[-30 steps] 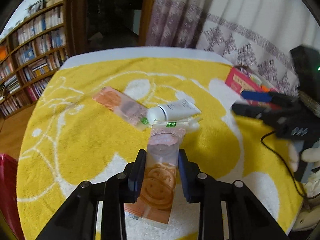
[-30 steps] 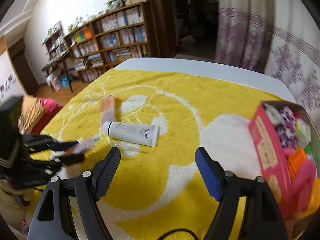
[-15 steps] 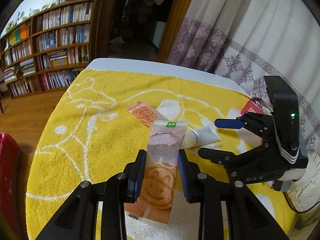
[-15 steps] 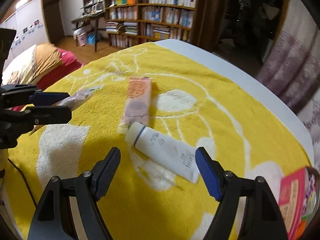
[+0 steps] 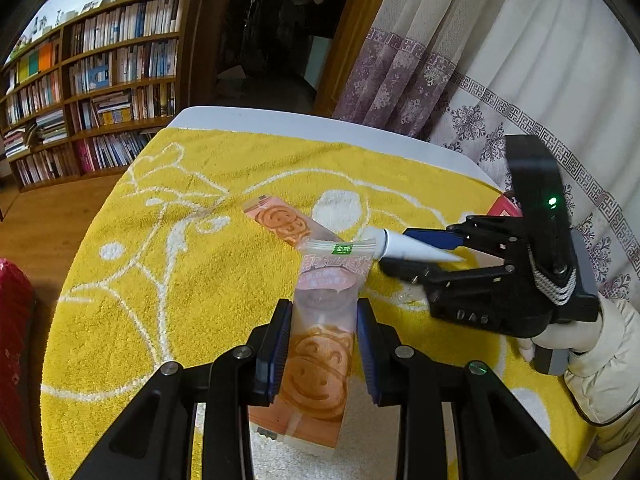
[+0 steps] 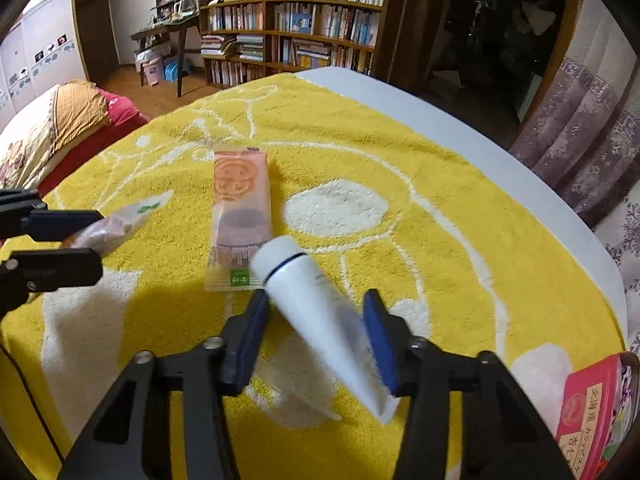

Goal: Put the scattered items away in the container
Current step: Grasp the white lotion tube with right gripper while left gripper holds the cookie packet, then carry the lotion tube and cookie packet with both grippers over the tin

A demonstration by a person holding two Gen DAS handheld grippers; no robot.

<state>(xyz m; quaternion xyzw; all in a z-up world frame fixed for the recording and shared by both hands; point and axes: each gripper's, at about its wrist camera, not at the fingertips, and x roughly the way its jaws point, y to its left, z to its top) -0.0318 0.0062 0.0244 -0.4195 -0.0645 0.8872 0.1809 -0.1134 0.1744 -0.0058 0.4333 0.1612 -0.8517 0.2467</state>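
My left gripper is shut on an orange snack packet and holds it above the yellow towel. It also shows in the right wrist view. My right gripper has closed around a white tube, which sits tilted between the pads. The tube also shows in the left wrist view. A second orange packet lies flat on the towel just beyond the tube; it shows in the left wrist view too. The pink container stands at the right edge.
The towel covers a white table. Bookshelves stand behind it, curtains to the right, and a bed with a red cover to the left.
My right gripper moved forward to the white tube and narrowed around it, and the tube is now tilted up. My left gripper keeps holding its packet and has turned slightly.
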